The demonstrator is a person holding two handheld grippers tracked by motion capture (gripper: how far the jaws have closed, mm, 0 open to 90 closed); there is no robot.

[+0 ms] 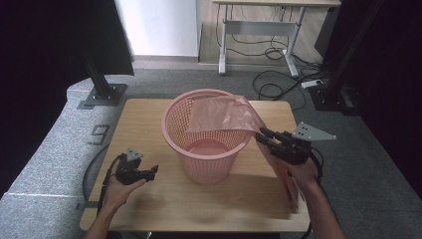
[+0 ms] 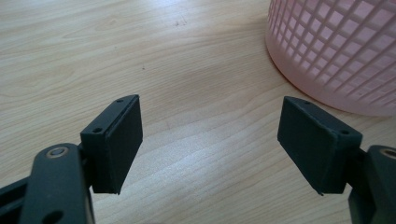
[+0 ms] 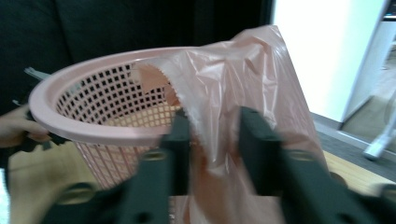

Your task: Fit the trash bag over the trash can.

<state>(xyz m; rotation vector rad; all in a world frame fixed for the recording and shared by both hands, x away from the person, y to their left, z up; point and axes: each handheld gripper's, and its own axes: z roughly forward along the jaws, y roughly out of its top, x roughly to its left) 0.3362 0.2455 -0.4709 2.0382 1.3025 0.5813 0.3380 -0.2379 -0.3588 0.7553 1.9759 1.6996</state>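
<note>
The right gripper sits at about four o'clock of the basket, its jaws part-way open with the bag between them. In the blurred right gripper view I cannot tell whether the pads press on the plastic or merely flank it. The left gripper rests at about eight o'clock of the basket in the person's left hand, jaws wide apart and empty over the table.

There are two grippers, one pink mesh basket and one pink plastic bag. The basket stands upright, mouth up. The bag lies draped across the rim, its long axis running from ten o'clock down to four o'clock, the near end hanging over the rim at the right gripper's jaws.
</note>
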